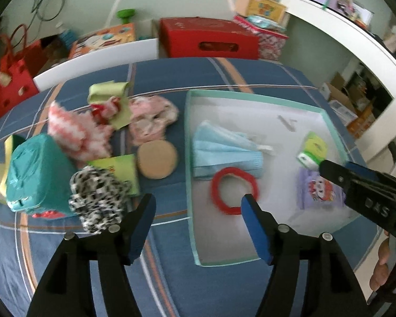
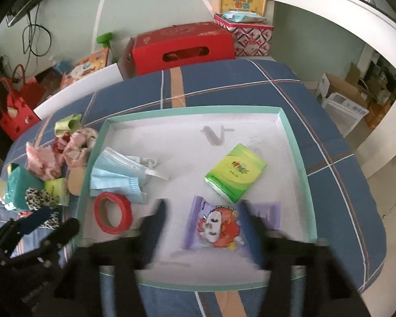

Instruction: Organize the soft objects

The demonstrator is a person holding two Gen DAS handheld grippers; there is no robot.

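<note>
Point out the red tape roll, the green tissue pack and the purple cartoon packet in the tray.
red tape roll (image 2: 113,213): right wrist view, on its red rim.
green tissue pack (image 2: 236,172): right wrist view, on its printed top face.
purple cartoon packet (image 2: 219,225): right wrist view, on the cartoon figure.

Glossy plastic purple packet (image 2: 219,227)

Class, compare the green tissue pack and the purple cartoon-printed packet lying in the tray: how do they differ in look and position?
The green tissue pack is a plump block printed with a small logo; the purple cartoon-printed packet is flatter, with a large red-and-white cartoon figure. The green pack lies farther into the shallow teal-rimmed tray, clear of the right gripper; the purple packet lies between its open fingers. Both rest flat on the tray's white floor.
</note>
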